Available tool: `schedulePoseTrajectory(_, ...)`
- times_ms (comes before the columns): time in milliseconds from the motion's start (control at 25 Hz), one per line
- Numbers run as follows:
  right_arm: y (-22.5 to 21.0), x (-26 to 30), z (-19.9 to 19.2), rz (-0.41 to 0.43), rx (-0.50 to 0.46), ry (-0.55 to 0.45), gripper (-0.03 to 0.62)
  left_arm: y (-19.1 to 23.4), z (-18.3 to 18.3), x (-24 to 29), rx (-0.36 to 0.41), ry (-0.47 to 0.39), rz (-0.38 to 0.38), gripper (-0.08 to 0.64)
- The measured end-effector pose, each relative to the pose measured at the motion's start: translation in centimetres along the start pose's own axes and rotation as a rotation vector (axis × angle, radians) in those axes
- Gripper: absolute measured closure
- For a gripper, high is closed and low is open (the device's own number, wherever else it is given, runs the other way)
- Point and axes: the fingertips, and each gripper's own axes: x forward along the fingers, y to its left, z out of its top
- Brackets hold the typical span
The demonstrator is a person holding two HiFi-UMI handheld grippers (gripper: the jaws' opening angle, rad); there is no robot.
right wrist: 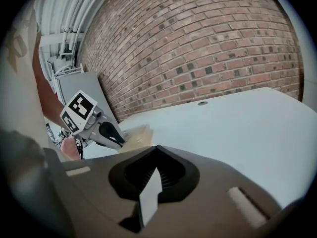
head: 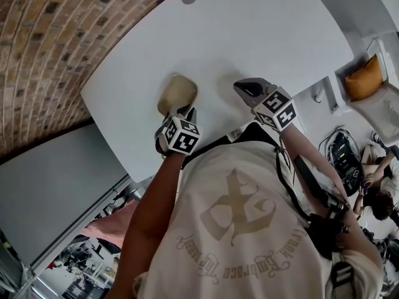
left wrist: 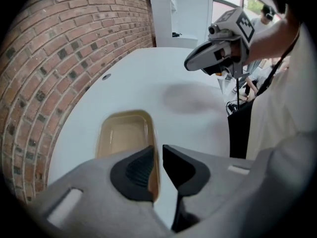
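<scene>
While the tan tray (left wrist: 124, 135) lies on the white table (left wrist: 198, 128) close to the brick wall (left wrist: 59, 53), the left gripper (left wrist: 157, 151) pinches its near right rim. The right gripper (right wrist: 156, 149), jaws pressed together on nothing, hovers well apart to the tray's right.

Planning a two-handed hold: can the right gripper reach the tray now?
Probably yes: only bare table lies between the right gripper and the tray. Its jaws are shut, so they would need opening, and the left gripper pinches one rim.
</scene>
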Motion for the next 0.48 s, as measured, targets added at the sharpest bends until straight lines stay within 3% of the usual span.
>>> schedulePoseTrajectory(480,0.20,0.24,-0.30,-0.004,0.022,0.008,0.583,0.18,-0.33,-0.02,0.157,0.002,-0.031,0.529)
